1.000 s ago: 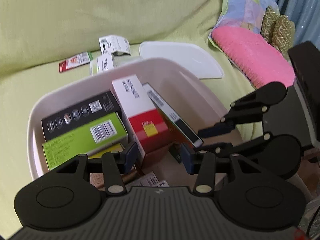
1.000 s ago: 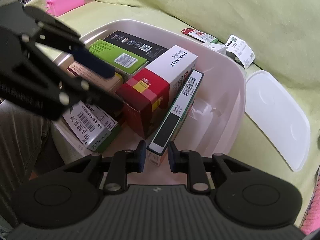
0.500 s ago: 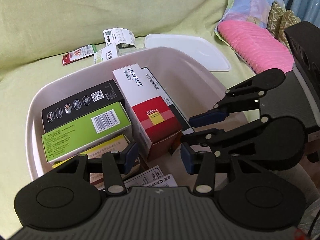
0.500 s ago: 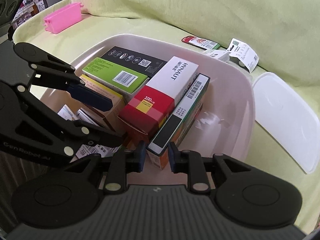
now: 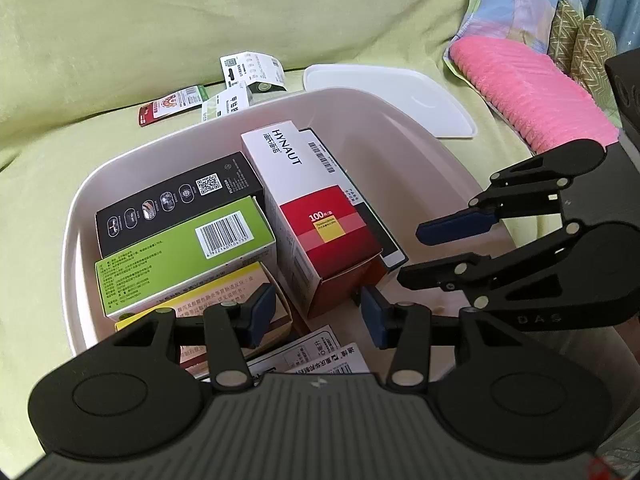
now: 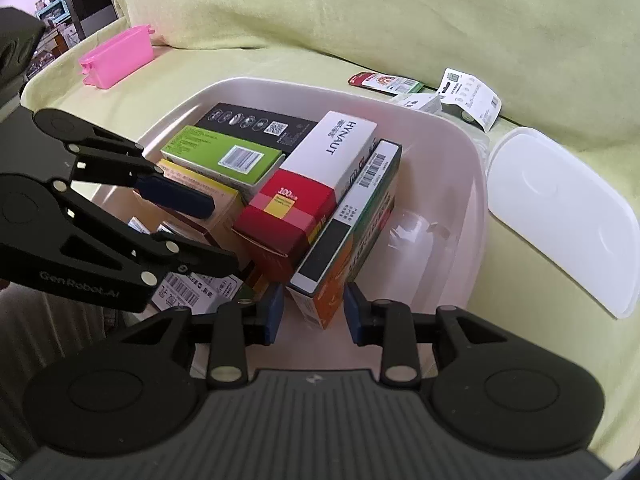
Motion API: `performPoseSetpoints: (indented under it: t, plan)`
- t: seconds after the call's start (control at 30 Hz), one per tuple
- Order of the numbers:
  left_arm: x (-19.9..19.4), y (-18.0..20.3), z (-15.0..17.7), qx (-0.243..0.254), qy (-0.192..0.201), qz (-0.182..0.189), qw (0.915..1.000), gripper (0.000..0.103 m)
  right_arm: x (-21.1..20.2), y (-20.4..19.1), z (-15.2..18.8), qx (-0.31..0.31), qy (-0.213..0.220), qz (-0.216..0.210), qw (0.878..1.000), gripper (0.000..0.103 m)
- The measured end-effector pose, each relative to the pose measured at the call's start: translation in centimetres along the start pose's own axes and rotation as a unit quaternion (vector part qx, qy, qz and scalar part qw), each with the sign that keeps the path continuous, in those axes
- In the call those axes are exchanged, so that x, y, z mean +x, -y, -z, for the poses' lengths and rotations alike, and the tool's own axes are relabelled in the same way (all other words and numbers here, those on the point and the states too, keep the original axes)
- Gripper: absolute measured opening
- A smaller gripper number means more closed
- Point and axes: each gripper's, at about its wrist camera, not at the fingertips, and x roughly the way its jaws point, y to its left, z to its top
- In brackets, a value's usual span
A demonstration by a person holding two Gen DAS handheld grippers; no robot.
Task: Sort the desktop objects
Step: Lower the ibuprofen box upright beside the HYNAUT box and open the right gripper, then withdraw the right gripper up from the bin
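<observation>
Right wrist view: your right gripper [image 6: 313, 309] stands spread around the near end of the orange box [image 6: 349, 236] in the pale bin [image 6: 476, 184].

Its pads flank the box with a gap each side, pinching nothing; you appear to have just set the box down or to be lining up a grasp, and which cannot be told; the box stands on edge against the HYNAUT box [image 5: 310, 204], probably to pack the row tightly; your left gripper [image 5: 318, 316] hangs spread and empty above the near boxes; the white lid [image 6: 560, 216] lies just beside the bin on the green cover [image 5: 120, 32]; loose packets [image 5: 240, 84] lie on the cover behind the bin, apparently unsorted.
</observation>
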Motion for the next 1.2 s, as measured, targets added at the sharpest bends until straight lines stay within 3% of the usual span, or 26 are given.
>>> performPoseSetpoints:
  t: [0.17,0.83,1.03,1.13,1.2]
  plan:
    - [0.1,-0.2,-0.1,-0.001,0.000,-0.003,1.0000,0.052,0.7,-0.3,-0.3,-0.008,0.004,0.001,1.000,0.021]
    - [-0.9,0.1,0.3,-0.012,0.009,-0.023,0.9996,0.053,0.0,0.1,-0.3,0.035,0.016,0.003,0.999,0.023]
    - [-3.1,0.7,0.7,-0.035,0.027,-0.040,0.9982,0.059,-3.7,0.4,0.0,0.085,0.064,-0.007,0.994,0.047]
    - [-4.8,1.5,1.2,-0.044,0.042,-0.048,0.9970,0.065,-5.9,0.5,0.5,0.124,0.092,-0.020,0.988,0.066]
    - [-5.8,2.1,1.5,-0.050,0.052,-0.052,0.9960,0.068,-7.3,0.3,1.0,0.136,0.109,-0.024,0.984,0.068]
